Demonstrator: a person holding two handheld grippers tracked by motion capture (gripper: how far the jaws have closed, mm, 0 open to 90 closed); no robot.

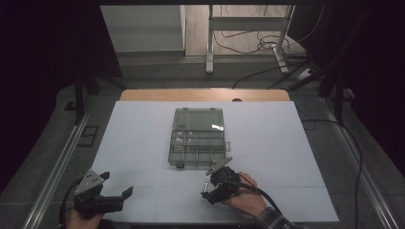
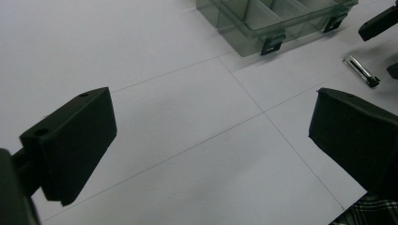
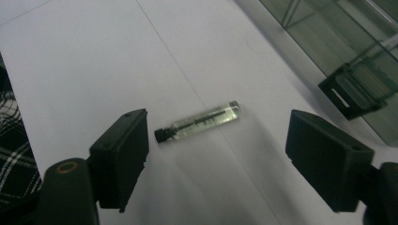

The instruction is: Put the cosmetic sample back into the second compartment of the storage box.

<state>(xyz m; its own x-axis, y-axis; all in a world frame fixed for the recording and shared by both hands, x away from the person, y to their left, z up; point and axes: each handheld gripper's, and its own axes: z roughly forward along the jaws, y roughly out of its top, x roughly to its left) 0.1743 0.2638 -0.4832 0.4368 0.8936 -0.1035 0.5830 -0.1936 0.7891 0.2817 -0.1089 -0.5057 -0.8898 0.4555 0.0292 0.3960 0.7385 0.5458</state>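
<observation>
A clear compartment box (image 1: 197,137) sits open at the centre of the white table (image 1: 143,143), and at its 5 o'clock the right gripper (image 3: 216,140), jaws apart, brackets a small glass vial (image 3: 202,121) lying flat on the table. The vial looks light, slick and breakable, likely best pinched gently mid-barrel, clear of its black cap (image 3: 163,135). The left gripper (image 2: 206,140) hangs wide open and empty at the table's 7 o'clock.

Dim light leaves the room black around the white table (image 1: 143,143), glare streaks the clear box (image 1: 198,136) lid, soft shadows lie beside it, and both gripper views look grainy.
</observation>
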